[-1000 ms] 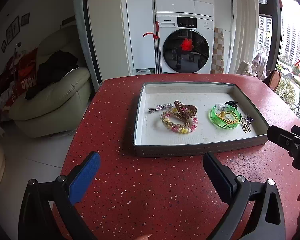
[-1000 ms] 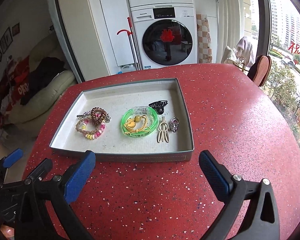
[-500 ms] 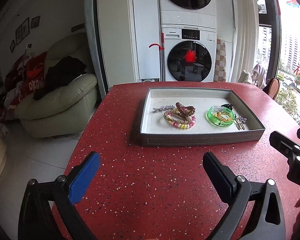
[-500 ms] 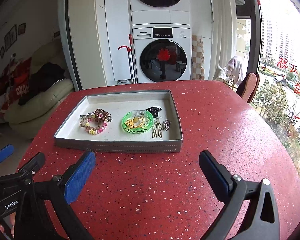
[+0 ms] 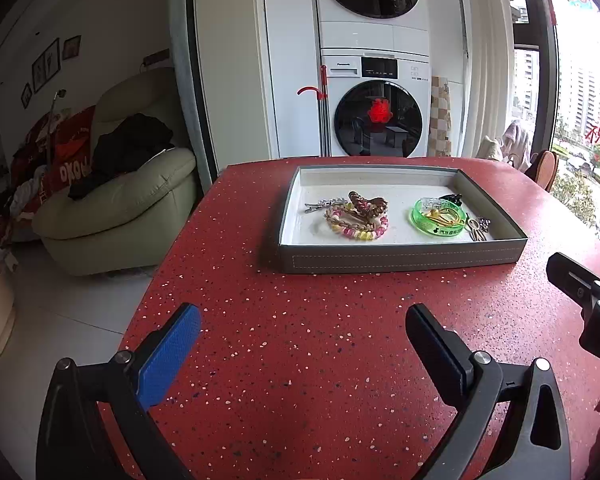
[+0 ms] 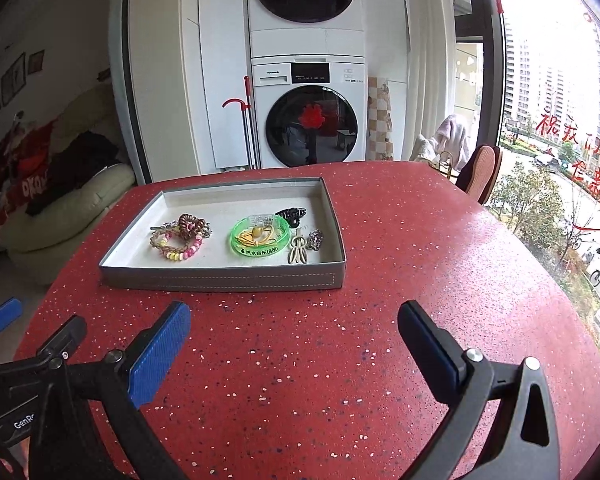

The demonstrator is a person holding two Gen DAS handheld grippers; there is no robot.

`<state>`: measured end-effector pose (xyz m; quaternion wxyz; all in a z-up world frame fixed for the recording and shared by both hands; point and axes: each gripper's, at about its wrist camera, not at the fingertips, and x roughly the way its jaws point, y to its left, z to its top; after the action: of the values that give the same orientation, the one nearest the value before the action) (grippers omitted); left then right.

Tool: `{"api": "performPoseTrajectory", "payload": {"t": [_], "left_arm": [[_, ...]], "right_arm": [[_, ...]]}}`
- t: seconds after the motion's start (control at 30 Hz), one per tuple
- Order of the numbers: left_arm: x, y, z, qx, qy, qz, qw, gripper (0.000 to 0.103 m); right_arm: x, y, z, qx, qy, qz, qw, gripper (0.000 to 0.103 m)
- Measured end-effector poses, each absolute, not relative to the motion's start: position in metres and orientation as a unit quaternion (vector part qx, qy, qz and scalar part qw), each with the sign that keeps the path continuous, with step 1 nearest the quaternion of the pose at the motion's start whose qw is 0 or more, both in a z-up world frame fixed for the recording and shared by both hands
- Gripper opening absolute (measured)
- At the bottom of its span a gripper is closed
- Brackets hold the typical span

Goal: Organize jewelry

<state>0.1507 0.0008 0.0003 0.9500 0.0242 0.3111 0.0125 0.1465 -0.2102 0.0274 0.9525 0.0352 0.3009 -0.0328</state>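
Red speckled table [image 6: 420,240] carries the grey tray [image 6: 220,278] of jewelry, straight ahead of both claws. Left claw [image 5: 300,344] and right claw [image 6: 294,338] are spread, empty (well short of it). Tray's long axis runs crosswise; neither claw looks clearly nearer.

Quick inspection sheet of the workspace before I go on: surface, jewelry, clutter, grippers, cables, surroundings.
Surface: red speckled table, bare around the tray.
Job's things: grey tray holding a beaded bracelet, brown coil hair tie, green bangle, black claw clip, beige hair clip, silver clip.
Clutter: nothing seen on the table.
Grippers: left gripper and right gripper open, empty, short of the tray.
Cables: nothing seen.
Surroundings: stacked washing machines, cream sofa, window.
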Motion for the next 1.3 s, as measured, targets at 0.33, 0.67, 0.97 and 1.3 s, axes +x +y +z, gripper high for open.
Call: {"api": "performPoseTrajectory", "payload": {"t": [0.33,0.67,0.97,1.3], "left_arm": [[0.149,0.003,0.008,0.021,0.304,0.016,0.952,0.103],[0.149,0.004,0.01,0.022,0.305,0.016,0.952,0.103],[0.148,0.002,0.012,0.026,0.303,0.015,0.953,0.103],[0.147,0.001,0.012,0.026,0.304,0.015,0.952,0.103]], "right_arm": [[0.142,-0.208,0.03,0.034,0.291,-0.032,0.956,0.103],[0.141,-0.209,0.032,0.036,0.289,-0.032,0.956,0.103],[0.14,-0.208,0.037,0.035,0.288,-0.029,0.957,0.103],[0.141,-0.206,0.039,0.035,0.289,-0.027,0.956,0.103]]}}
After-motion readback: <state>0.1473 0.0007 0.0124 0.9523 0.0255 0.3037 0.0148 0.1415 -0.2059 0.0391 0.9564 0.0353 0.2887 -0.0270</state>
